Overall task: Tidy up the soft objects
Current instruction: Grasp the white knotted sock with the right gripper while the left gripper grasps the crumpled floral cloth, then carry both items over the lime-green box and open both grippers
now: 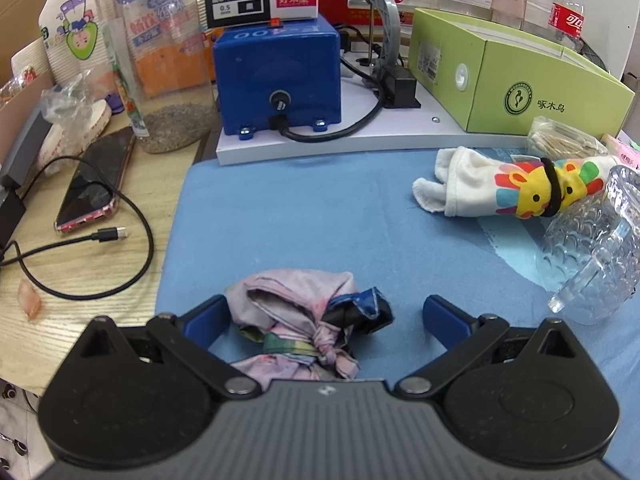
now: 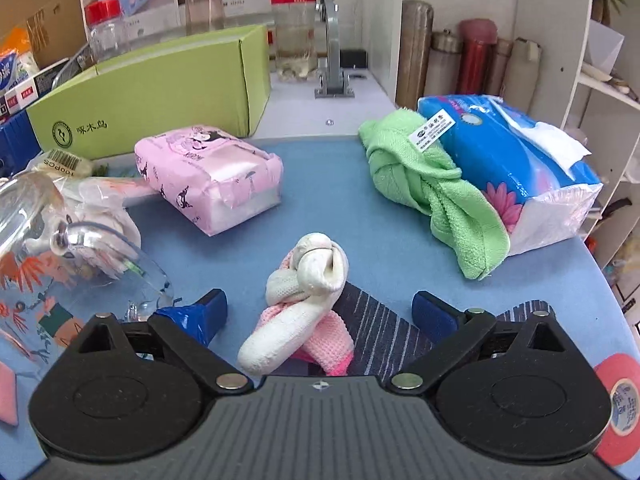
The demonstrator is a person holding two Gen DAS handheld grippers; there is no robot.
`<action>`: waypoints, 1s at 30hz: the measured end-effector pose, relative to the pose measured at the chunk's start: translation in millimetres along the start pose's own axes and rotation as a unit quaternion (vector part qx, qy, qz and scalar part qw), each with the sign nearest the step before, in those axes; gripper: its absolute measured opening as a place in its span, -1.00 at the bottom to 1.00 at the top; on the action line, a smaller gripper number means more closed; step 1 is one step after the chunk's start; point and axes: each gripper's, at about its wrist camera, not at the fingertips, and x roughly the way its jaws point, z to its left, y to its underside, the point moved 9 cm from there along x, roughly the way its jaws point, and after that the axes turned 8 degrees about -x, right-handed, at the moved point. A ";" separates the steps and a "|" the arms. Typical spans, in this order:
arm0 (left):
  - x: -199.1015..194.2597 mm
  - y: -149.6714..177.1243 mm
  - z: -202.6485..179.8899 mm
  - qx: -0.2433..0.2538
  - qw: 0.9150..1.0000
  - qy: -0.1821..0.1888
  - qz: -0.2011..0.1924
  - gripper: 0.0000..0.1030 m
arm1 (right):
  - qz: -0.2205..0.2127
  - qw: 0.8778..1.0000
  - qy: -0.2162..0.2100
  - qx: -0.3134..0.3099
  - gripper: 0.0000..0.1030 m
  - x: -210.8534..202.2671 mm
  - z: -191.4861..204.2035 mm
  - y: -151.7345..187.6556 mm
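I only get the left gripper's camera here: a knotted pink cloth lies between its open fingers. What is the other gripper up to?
Observer: The right gripper is open around a knotted pink-and-white sock bundle.
Operator: Any other soft things near it?
Observer: A knotted green towel leans on a blue tissue pack.
Operator: Anything on the other side?
Observer: A pink tissue pack lies before the green box.
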 end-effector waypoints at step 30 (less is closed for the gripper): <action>-54.6 -162.2 -111.3 -0.005 0.982 0.155 -0.107 0.06 | -0.155 0.983 -0.096 -0.021 -0.62 -45.3 45.8 -151.2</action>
